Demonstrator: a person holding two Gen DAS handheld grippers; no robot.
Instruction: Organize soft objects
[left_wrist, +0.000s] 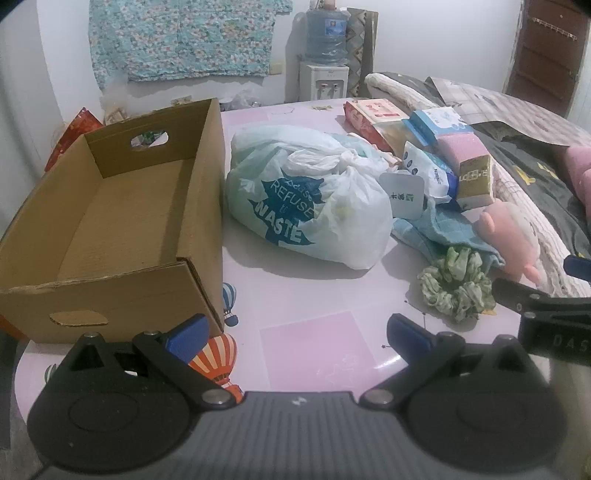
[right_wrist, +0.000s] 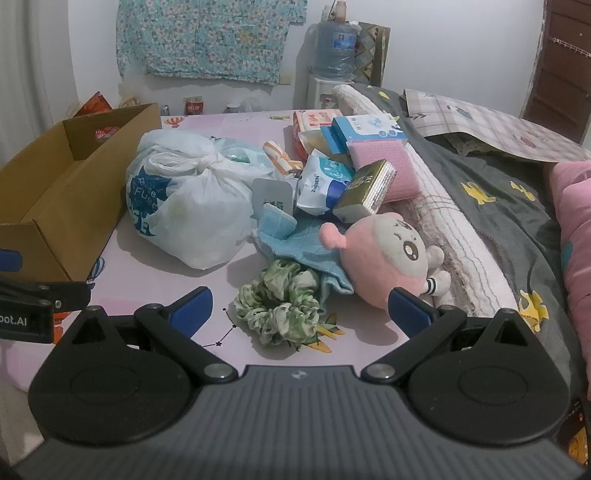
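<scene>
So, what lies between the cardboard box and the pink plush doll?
The tied white plastic bag, then the blue cloth under the doll, right of the box; the right wrist view shows both.

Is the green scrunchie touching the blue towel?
Touching. In the right wrist view the green scrunchie lies against the blue towel, its far edge overlapping the cloth with no table showing between them.

Scrunchie (right_wrist: 280, 306): green-and-white mottled. Plush toy (right_wrist: 384, 254): pink with grey face. Plastic bag (left_wrist: 306, 199): white, teal print; cardboard box (left_wrist: 110, 229): plain brown.
</scene>
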